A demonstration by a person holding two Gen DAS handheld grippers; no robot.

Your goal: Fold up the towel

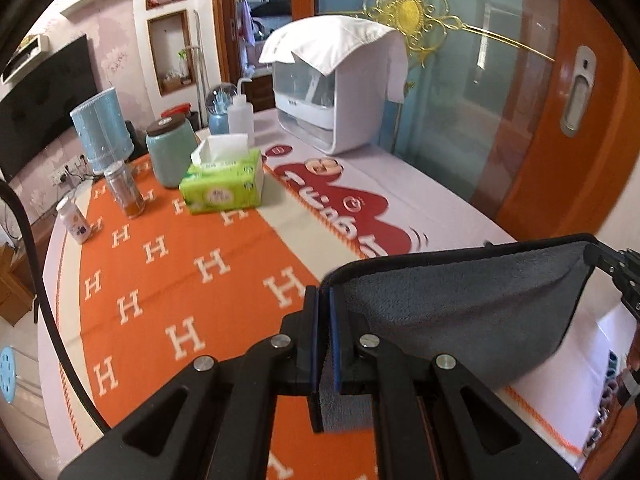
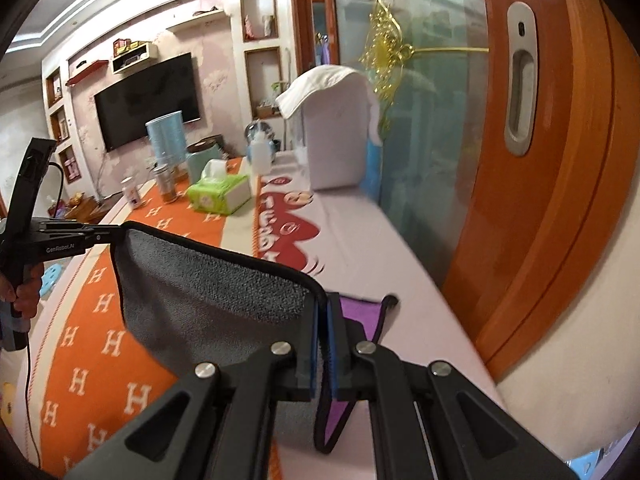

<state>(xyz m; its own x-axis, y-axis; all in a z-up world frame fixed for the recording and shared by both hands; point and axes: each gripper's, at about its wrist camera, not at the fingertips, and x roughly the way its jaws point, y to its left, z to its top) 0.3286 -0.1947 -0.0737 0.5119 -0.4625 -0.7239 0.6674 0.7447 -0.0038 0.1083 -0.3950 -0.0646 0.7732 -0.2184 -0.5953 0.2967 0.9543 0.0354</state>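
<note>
Above the table, between the two grippers: grey towel point(image 1: 460, 312), black-edged, purple on its other face, stretched by its top edge and sagging below.
Left gripper point(image 1: 324, 344): fingers nearly closed, pinching one towel corner between blue pads point(image 1: 335, 340).
Right gripper point(image 2: 323, 344): fingers nearly closed, pinching the other corner.
Table point(image 1: 448, 200): orange H-patterned cloth point(image 1: 168, 280) on the left part.
Far end: green tissue pack point(image 1: 222, 186), teal jar point(image 1: 170, 152), white appliance point(image 1: 340, 108) with a white cloth draped on top.
</note>
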